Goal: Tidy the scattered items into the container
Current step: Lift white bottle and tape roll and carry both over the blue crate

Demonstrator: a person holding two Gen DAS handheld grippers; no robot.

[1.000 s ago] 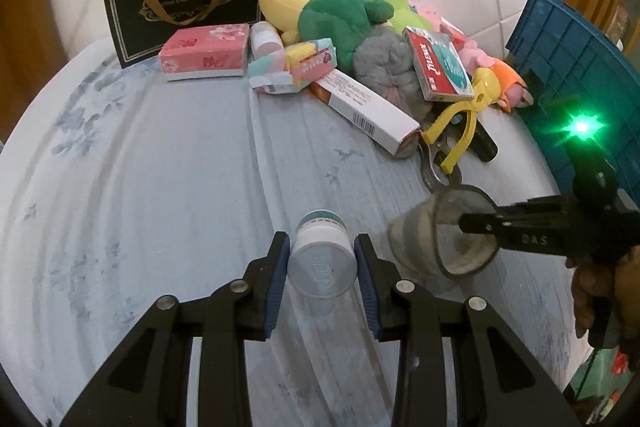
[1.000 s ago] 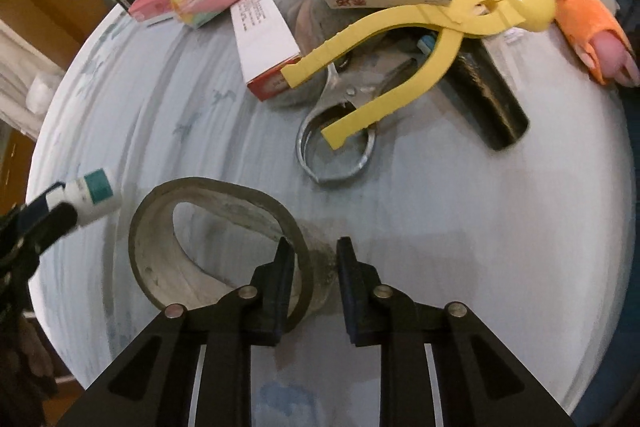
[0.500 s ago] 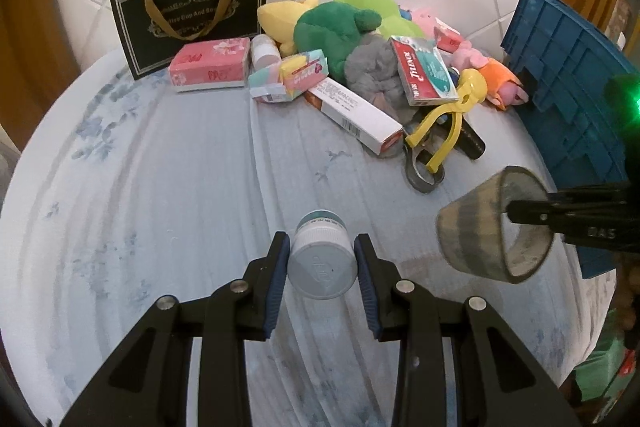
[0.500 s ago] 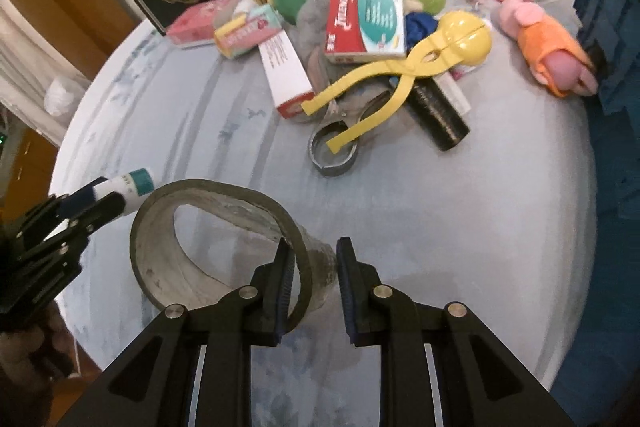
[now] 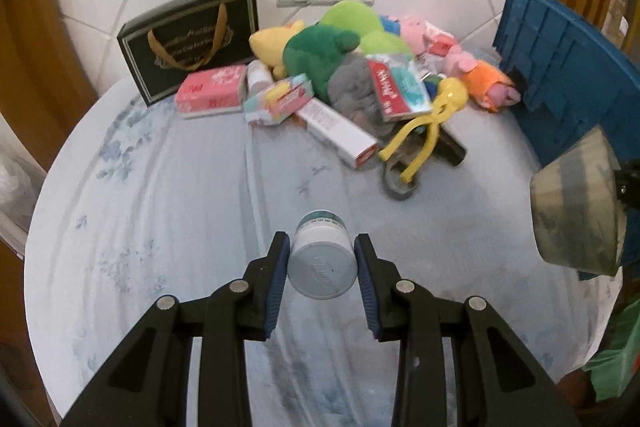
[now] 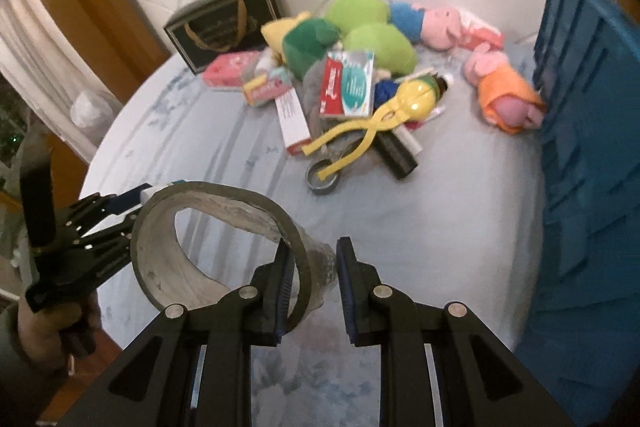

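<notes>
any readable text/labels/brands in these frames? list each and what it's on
"TYLENOL", blurred but just legible: red and teal medicine box on the toy pile.
Gold script on the black gift bag: unreadable.
Embossed mark on the white bottle cap: unreadable.
Print on the pink box and the long white carton: too blurred.

Soft, even indoor light; slight motion blur, perhaps worst rightward; dark, bowed fisheye edges.
</notes>
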